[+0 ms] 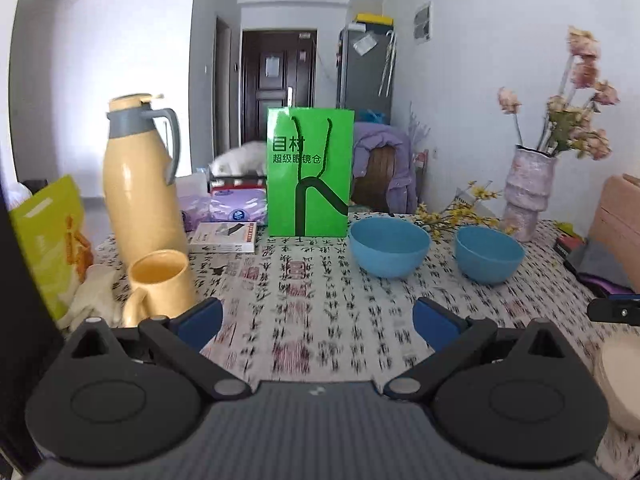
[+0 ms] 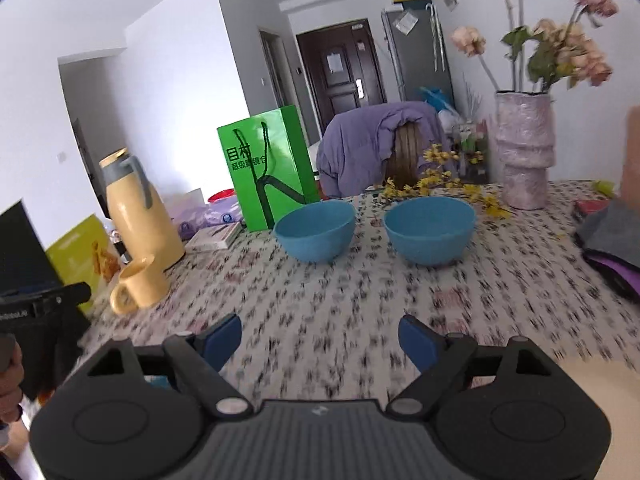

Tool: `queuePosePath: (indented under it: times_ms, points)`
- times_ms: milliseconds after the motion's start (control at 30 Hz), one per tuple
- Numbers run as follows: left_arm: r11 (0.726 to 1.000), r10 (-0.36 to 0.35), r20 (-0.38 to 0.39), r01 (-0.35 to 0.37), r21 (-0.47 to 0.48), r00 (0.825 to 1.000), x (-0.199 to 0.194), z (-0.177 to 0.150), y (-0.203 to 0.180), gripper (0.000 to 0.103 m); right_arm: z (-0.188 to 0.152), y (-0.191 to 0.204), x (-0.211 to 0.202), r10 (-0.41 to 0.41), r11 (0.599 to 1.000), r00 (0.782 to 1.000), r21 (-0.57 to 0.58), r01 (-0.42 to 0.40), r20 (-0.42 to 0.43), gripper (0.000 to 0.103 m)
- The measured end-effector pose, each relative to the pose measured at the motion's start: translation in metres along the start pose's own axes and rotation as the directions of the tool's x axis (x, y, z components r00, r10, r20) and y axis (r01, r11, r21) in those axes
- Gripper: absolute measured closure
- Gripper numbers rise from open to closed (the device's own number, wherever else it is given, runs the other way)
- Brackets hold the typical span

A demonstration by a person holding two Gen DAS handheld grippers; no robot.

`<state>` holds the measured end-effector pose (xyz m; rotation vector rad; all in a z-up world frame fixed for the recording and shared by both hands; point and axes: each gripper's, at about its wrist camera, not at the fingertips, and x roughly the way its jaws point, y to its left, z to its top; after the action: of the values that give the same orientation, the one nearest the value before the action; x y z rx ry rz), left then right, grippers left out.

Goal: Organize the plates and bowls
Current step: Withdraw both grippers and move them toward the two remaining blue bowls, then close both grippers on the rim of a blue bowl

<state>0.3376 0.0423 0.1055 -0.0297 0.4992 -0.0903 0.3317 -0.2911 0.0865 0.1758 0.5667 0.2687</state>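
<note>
My left fingers (image 1: pixel 318 322) stand wide apart, gripping nothing, above the patterned worktop (image 1: pixel 304 304); ahead and to their right sit the two blue bowls, the nearer bowl (image 1: pixel 389 246) and the farther bowl (image 1: pixel 489 254), side by side but apart, with a pale plate (image 1: pixel 620 384) off at the far right edge. My right fingers (image 2: pixel 320 340) are likewise spread and empty, both bowls straight ahead beyond the tips. A yellow mug (image 1: pixel 160 284) sits just past my left fingers' left pad.
</note>
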Motion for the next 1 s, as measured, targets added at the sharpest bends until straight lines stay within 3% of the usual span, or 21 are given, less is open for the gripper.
queuePosePath:
  times_ms: [200, 467, 700, 800, 933, 1000]
  points:
    - [0.999, -0.043, -0.119, 0.042, -0.011, 0.992, 0.082, 0.044, 0.004, 0.000, 0.057, -0.008, 0.079, 0.002, 1.000, 0.997, 0.016, -0.001, -0.076, 0.018]
    - [0.978, -0.194, -0.274, 0.164, -0.127, 0.942, 0.203, 0.094, 0.011, 0.001, 0.125, -0.024, 0.197, 0.037, 0.992, 0.982, 0.126, -0.013, -0.188, 0.022]
    - [0.971, -0.206, -0.342, 0.150, -0.184, 0.917, 0.297, 0.101, 0.000, 0.016, 0.141, -0.036, 0.288, -0.020, 0.990, 0.967, 0.132, 0.055, -0.253, 0.036]
    - [0.955, -0.243, -0.359, 0.157, -0.251, 0.901, 0.329, 0.094, -0.001, 0.026, 0.141, -0.039, 0.314, -0.011, 0.990, 0.960, 0.130, 0.049, -0.280, 0.045]
    - [0.948, -0.238, -0.392, 0.124, -0.294, 0.889, 0.359, 0.085, -0.003, 0.032, 0.137, -0.040, 0.342, -0.030, 0.992, 0.951, 0.105, 0.066, -0.307, 0.051]
    - [0.946, -0.242, -0.399, 0.123, -0.301, 0.885, 0.369, 0.082, -0.004, 0.043, 0.134, -0.041, 0.351, -0.046, 0.992, 0.947, 0.096, 0.081, -0.319, 0.055]
